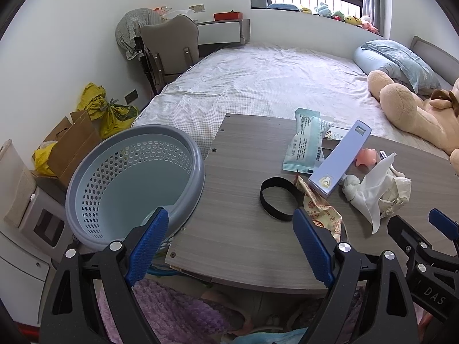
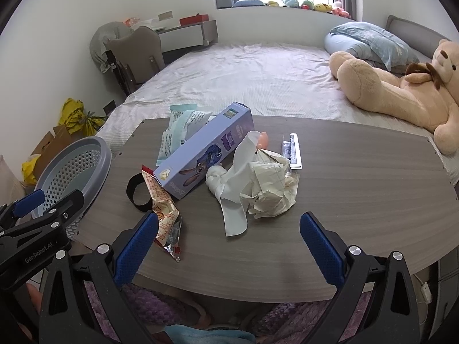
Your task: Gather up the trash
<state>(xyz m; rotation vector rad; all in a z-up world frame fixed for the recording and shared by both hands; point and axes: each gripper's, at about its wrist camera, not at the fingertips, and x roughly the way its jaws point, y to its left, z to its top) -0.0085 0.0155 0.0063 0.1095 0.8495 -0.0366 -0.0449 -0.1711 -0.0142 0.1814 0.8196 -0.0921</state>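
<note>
Trash lies in a heap on the grey wooden table: crumpled white paper and tissue, a purple carton, a pale green wrapper, an orange snack wrapper and a black band. The same table carries the carton, green wrapper, tissue, snack wrapper and band. A grey perforated basket sits at the table's left edge, also seen as the basket. My left gripper is open over the table's near left part. My right gripper is open just short of the heap.
A bed lies behind the table, with a large teddy bear and a blue pillow. A chair and desk stand at the back left. Cardboard box and yellow bags sit on the floor at left.
</note>
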